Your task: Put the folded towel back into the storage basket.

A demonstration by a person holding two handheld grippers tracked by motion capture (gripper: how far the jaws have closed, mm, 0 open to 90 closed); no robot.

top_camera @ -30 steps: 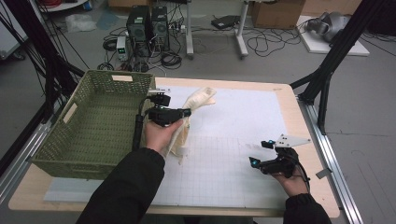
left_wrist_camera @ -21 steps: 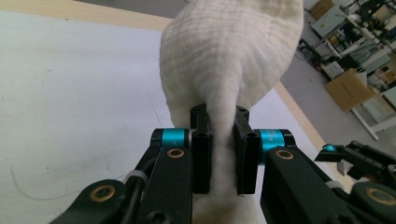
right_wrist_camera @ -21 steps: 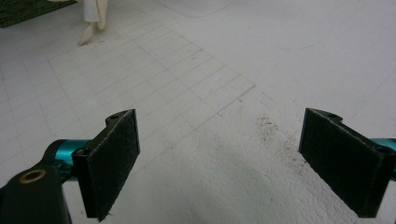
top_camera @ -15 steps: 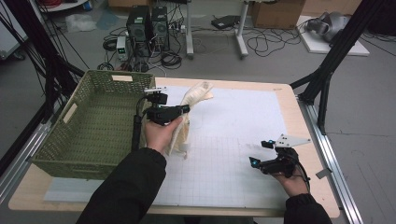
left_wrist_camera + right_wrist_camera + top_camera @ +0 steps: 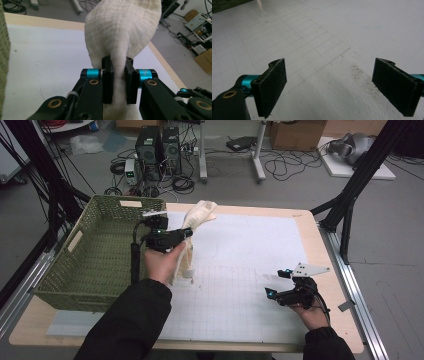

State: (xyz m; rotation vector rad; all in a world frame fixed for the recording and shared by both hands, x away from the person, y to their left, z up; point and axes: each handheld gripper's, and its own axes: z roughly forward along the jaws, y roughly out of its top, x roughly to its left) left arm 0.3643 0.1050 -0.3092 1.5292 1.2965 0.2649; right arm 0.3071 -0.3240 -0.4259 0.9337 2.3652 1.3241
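got the cream crinkly cloth [image 5: 122, 30] pinched in my left gripper [image 5: 119, 82], lifting it; next it swings over the green woven basket [image 5: 90, 255]; right gripper [image 5: 337, 85] idle, jaws wide

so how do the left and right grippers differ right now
The left gripper is shut on the cream cloth; the right gripper stands wide open with nothing between its jaws. The left is raised beside the green basket; the right sits low over the white mat. Both have black jaws.
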